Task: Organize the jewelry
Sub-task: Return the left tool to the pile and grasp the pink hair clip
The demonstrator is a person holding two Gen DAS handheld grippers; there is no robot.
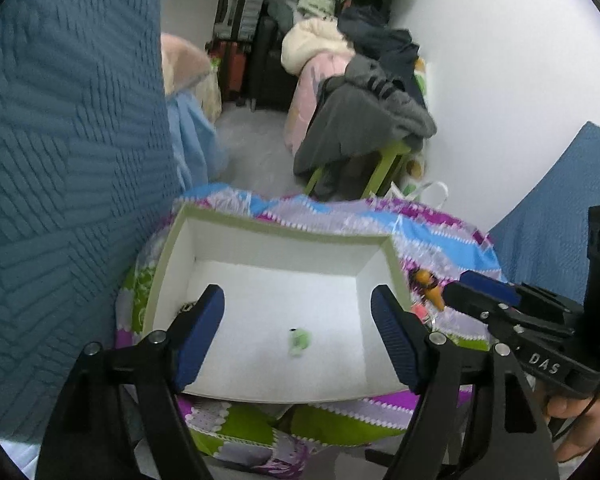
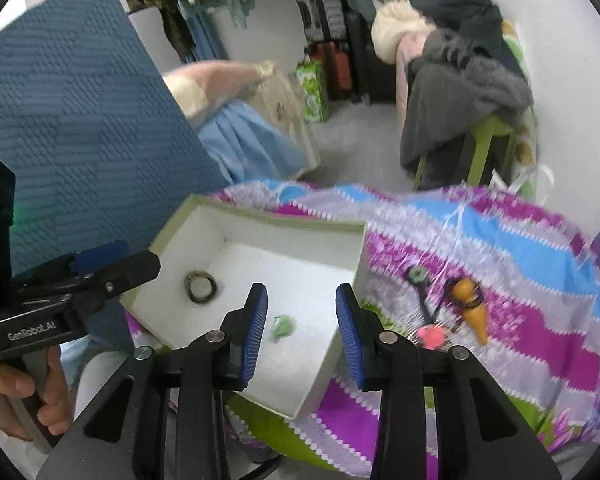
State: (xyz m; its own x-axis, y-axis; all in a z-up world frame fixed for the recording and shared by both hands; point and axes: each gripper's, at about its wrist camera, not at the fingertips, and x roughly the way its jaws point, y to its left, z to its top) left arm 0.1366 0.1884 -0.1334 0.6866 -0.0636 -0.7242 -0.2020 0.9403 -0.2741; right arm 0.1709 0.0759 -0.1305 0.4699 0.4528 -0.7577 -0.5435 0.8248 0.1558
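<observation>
Two small pieces lie on the white floor of the open cardboard box [image 2: 204, 216]: a dark ring-shaped bracelet [image 2: 200, 286] near its left wall and a pale green bead-like trinket [image 2: 282, 324] nearer the middle, well apart from each other. The box has a pale green rim and rests on a patchwork cloth [image 2: 520, 248] of purple, blue, lilac and green. The left gripper [image 1: 298, 332] hangs over the box with its blue-padded fingers [image 1: 202, 328] spread wide and nothing between them; the green trinket [image 1: 299, 340] lies on the box floor in the gap below. The right gripper [image 2: 302, 332] is also released, its fingers [image 2: 256, 328] parted and empty, poised over the right side of the box, one finger above the floor and the other over the rim. On the cloth to the right of the box lies a loose cluster: an orange carrot-shaped charm [image 2: 472, 308] on a dark cord, a pink bead [image 2: 430, 336] just beside it, and a small green round pendant [image 2: 418, 276] nearer the box. Folded blue quilting [image 2: 80, 120] rises to the left, and a green stool [image 2: 484, 144] draped with grey clothes stands beyond.
</observation>
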